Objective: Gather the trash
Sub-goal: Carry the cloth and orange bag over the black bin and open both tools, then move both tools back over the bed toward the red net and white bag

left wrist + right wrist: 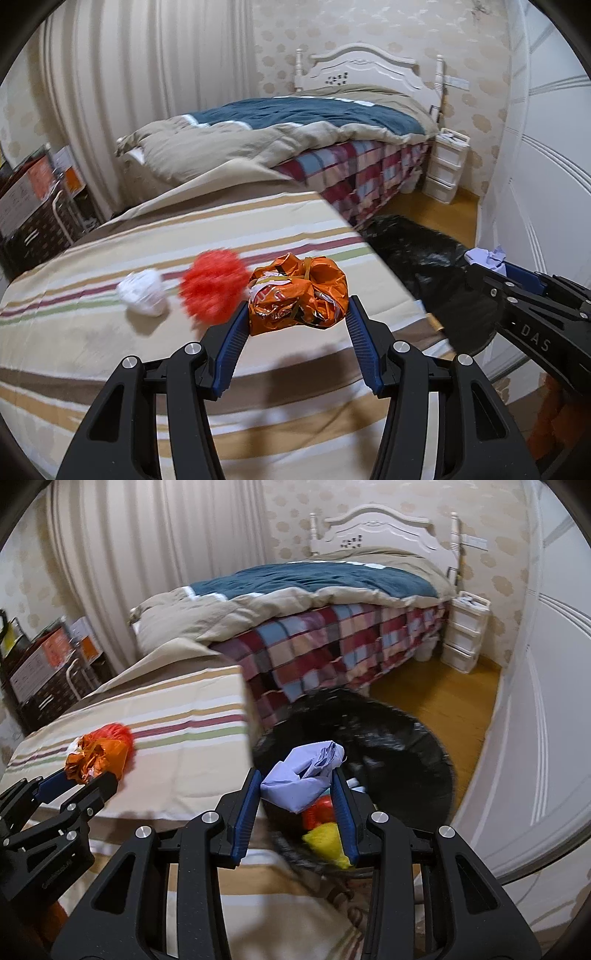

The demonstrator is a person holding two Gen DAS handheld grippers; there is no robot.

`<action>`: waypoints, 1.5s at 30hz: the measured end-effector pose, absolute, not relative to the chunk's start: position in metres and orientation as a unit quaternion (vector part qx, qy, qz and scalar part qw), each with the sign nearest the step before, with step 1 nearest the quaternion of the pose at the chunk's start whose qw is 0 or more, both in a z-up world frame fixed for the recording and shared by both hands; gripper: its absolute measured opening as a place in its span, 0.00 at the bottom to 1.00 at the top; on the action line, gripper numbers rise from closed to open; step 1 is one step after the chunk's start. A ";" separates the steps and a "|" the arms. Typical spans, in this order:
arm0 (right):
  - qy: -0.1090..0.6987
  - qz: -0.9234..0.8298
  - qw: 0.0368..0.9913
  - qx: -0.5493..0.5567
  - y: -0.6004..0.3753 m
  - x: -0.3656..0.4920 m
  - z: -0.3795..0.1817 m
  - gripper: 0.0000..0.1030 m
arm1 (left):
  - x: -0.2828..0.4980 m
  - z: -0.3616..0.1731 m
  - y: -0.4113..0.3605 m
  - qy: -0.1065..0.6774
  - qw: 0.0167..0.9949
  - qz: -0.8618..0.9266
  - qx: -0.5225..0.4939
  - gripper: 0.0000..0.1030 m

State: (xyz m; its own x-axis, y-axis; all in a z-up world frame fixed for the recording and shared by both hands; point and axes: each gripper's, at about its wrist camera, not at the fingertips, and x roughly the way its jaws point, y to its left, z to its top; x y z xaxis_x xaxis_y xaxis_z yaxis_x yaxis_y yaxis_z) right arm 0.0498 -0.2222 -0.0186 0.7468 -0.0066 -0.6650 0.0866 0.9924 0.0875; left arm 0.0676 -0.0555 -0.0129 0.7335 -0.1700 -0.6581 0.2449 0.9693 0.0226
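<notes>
Orange crinkled foil, a crumpled wrapper [298,292] with white printed patches, sits clamped between the ribbed blue pads [232,347] of the left gripper [295,314], raised just above the striped cloth. Its underside is hidden by the pads. In the right wrist view the same wrapper [96,755] shows at the left gripper [86,775] from the side, with a red tuft behind it.

Just left of the wrapper lies a red fuzzy ball [212,286], smeared by blur so its texture is hard to read, and beyond it a white wad of paper [143,291], also soft-edged. Both rest on the striped tablecloth [110,332], whose right edge falls away just beside the gripper.

The right gripper [298,786] pinches a pale lilac crumpled sheet [301,775], folded and limp, held over the black bin bag [406,753]. The bag's glossy plastic is wrinkled and blurred; its near rim is cut off by the fingers. Inside, partly hidden behind the right pad, a red scrap [317,812] and a yellow scrap [327,843] show. From the left wrist the right gripper [480,260] appears at the frame's right edge, the lilac sheet [485,255] at its tip.

Between the table edge and the white panelled wardrobe [535,738] the bag fills most of the floor; bare wooden floor [443,698] opens farther back beside the bed [332,602].
</notes>
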 end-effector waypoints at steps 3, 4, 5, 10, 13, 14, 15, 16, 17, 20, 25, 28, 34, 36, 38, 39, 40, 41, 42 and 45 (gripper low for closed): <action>0.350 -0.037 0.934 0.058 -0.236 0.053 -0.017 0.37 | 0.073 -0.012 -0.072 0.347 0.928 -0.125 0.055 0.52; 0.349 -0.039 0.935 0.059 -0.239 0.055 -0.017 0.37 | 0.077 -0.013 -0.079 0.349 0.927 -0.130 0.055 0.52; 0.348 -0.041 0.935 0.059 -0.242 0.056 -0.017 0.37 | 0.079 -0.013 -0.082 0.349 0.926 -0.132 0.054 0.52; 0.348 -0.052 0.934 0.067 -0.261 0.067 -0.020 0.37 | 0.091 -0.017 -0.105 0.347 0.925 -0.138 0.063 0.52; 0.349 -0.056 0.933 0.073 -0.271 0.074 -0.024 0.37 | 0.102 -0.022 -0.119 0.353 0.922 -0.140 0.072 0.52; 0.349 -0.057 0.932 0.075 -0.274 0.077 -0.025 0.37 | 0.104 -0.022 -0.123 0.353 0.922 -0.140 0.075 0.52; 0.350 -0.059 0.931 0.078 -0.278 0.080 -0.028 0.37 | 0.107 -0.023 -0.127 0.353 0.922 -0.140 0.078 0.52; 0.352 -0.060 0.931 0.080 -0.281 0.082 -0.029 0.37 | 0.110 -0.024 -0.132 0.353 0.921 -0.140 0.081 0.52; 0.353 -0.061 0.930 0.081 -0.283 0.084 -0.031 0.37 | 0.114 -0.025 -0.136 0.354 0.921 -0.141 0.082 0.52; 0.357 -0.065 0.928 0.089 -0.292 0.091 -0.037 0.37 | 0.122 -0.028 -0.147 0.355 0.920 -0.143 0.088 0.53; 0.364 -0.071 0.924 0.095 -0.302 0.101 -0.047 0.37 | 0.134 -0.035 -0.159 0.365 0.915 -0.146 0.096 0.56; 0.368 -0.073 0.922 0.096 -0.304 0.106 -0.053 0.38 | 0.138 -0.039 -0.163 0.368 0.913 -0.144 0.099 0.67; 0.361 -0.088 0.924 0.092 -0.307 0.104 -0.056 0.56 | 0.138 -0.042 -0.163 0.370 0.914 -0.131 0.105 0.77; 0.360 -0.092 0.924 0.092 -0.308 0.102 -0.056 0.62 | 0.139 -0.042 -0.161 0.371 0.914 -0.126 0.104 0.79; 0.358 -0.096 0.924 0.091 -0.309 0.100 -0.055 0.68 | 0.138 -0.041 -0.159 0.369 0.916 -0.116 0.109 0.80; 0.357 -0.098 0.925 0.090 -0.309 0.099 -0.054 0.70 | 0.137 -0.040 -0.159 0.367 0.917 -0.111 0.112 0.80; 0.355 -0.101 0.925 0.089 -0.309 0.097 -0.054 0.71 | 0.136 -0.039 -0.157 0.365 0.918 -0.107 0.115 0.81; 0.355 -0.104 0.925 0.088 -0.309 0.096 -0.053 0.72 | 0.135 -0.039 -0.155 0.363 0.919 -0.104 0.116 0.81; 0.353 -0.107 0.925 0.088 -0.309 0.094 -0.052 0.73 | 0.135 -0.038 -0.153 0.362 0.919 -0.102 0.116 0.81; 0.351 -0.110 0.925 0.093 -0.310 0.091 -0.051 0.76 | 0.132 -0.036 -0.146 0.360 0.921 -0.096 0.113 0.81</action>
State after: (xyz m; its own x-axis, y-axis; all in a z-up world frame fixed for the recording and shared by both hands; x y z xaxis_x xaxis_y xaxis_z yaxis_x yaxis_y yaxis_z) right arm 0.0911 -0.3098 -0.0513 0.7293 -0.1394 -0.6699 0.2695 0.9584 0.0940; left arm 0.1318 -0.1463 -0.0362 0.7224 -0.0948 -0.6849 0.2583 0.9559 0.1400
